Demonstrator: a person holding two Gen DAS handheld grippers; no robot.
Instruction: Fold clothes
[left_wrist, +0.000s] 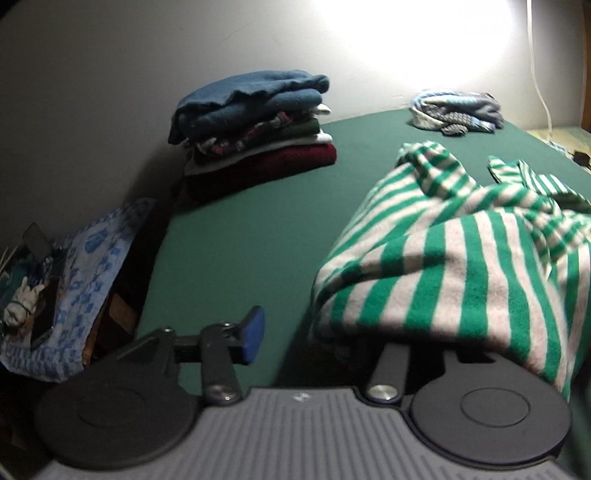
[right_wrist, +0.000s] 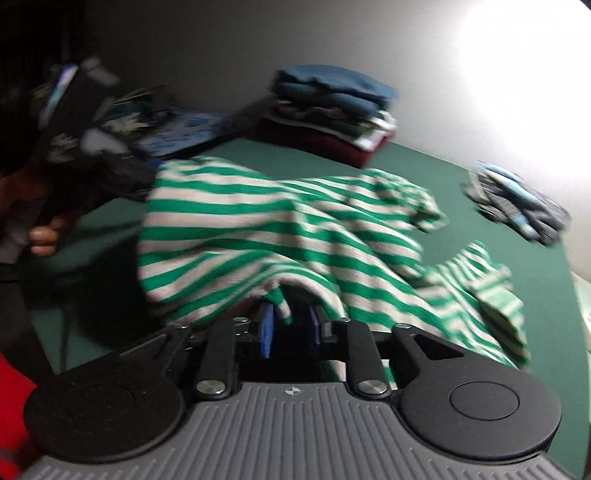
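Left gripper (left_wrist: 314, 328) jaws stand wide, striped garment (left_wrist: 461, 258) draped over one finger, ungripped. Right of it, right gripper (right_wrist: 290, 325) jaws part-open with a hem between them. Garment lies bunched before the folded stack (left_wrist: 255, 125); the hem could slip free.

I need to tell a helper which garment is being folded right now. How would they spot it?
Start at the green table. A neat stack of folded clothes sits by the wall, a small bluish pile farther right. The one you want is the striped garment, lying rumpled nearest both grippers: the only piece with green and white stripes.
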